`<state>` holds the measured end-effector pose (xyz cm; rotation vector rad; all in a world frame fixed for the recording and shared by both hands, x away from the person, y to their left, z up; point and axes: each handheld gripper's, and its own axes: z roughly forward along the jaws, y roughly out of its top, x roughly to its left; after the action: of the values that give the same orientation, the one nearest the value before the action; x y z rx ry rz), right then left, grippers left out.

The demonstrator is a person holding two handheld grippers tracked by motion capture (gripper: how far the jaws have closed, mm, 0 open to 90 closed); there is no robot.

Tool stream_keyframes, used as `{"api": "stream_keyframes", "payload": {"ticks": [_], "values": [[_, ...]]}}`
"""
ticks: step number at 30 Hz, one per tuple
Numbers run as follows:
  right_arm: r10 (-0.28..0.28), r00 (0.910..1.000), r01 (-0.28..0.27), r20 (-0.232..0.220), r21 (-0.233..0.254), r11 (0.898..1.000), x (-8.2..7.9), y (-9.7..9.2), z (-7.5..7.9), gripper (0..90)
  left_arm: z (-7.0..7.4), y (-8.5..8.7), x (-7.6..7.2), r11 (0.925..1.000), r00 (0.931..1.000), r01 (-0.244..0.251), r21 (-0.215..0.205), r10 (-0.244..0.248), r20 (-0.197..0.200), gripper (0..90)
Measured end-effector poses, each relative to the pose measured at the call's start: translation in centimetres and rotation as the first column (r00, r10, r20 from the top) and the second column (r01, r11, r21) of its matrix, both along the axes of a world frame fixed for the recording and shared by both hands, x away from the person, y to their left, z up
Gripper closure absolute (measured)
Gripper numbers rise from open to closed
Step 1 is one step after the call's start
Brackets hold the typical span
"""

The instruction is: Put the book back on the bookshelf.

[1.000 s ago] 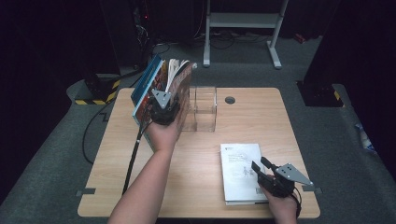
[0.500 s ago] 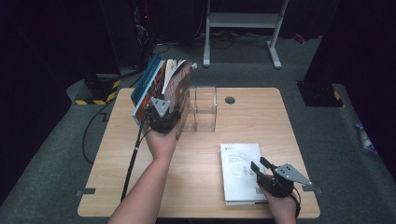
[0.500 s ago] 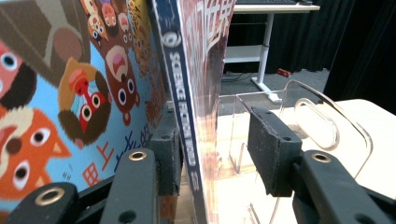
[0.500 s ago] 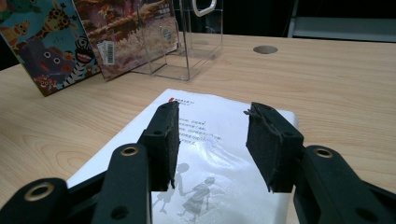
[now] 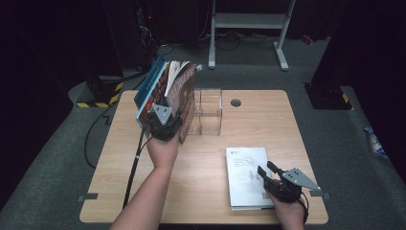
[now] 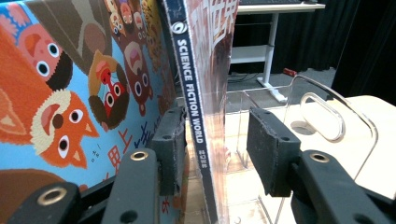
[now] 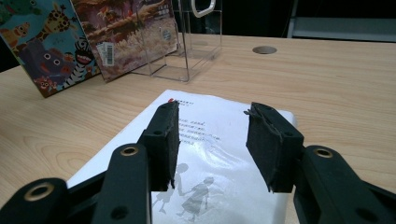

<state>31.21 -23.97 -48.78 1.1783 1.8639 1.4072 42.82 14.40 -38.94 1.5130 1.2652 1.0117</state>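
Note:
Several books lean against a clear acrylic holder (image 5: 210, 111) at the table's back left. One is a blue picture book (image 5: 147, 93) with cartoon animals (image 6: 70, 93); another is a Science Fiction World magazine (image 5: 185, 93). My left gripper (image 5: 167, 125) sits at their near edge. Its jaws have just been opening and straddle the magazine spine (image 6: 196, 116). The right pad stands well clear of it. My right gripper (image 5: 268, 172) hovers open over a white booklet (image 5: 245, 172) lying flat at the front right. Nothing is between its pads (image 7: 163, 140).
A round cable hole (image 5: 235, 102) lies behind the holder. The holder's empty slots (image 6: 299, 121) open to the right of the books. A white desk frame (image 5: 249, 21) stands beyond the table. A cable (image 5: 134, 163) trails from my left gripper over the table's front left.
My left hand has drawn back slightly toward the person while the books stay leaning on the holder. The right hand has not moved.

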Motion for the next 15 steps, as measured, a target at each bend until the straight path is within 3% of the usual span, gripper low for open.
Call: {"api": "stream_keyframes", "payload": {"ticks": [12, 15], "values": [[0.0, 1.0, 0.0, 0.0, 0.004, 1.0, -0.04, -0.01, 0.03, 53.2, -0.24, -0.2, -0.95, 0.9998, 0.9999, 0.012, -0.017, -0.012, 0.009, 58.9], [0.005, 1.0, -0.005, 0.001, -0.003, 1.0, -0.02, 0.08, 0.02, 53.2, -0.25, -0.2, -0.57, 0.9999, 1.0, 0.006, -0.009, -0.006, 0.006, 58.8]]}}
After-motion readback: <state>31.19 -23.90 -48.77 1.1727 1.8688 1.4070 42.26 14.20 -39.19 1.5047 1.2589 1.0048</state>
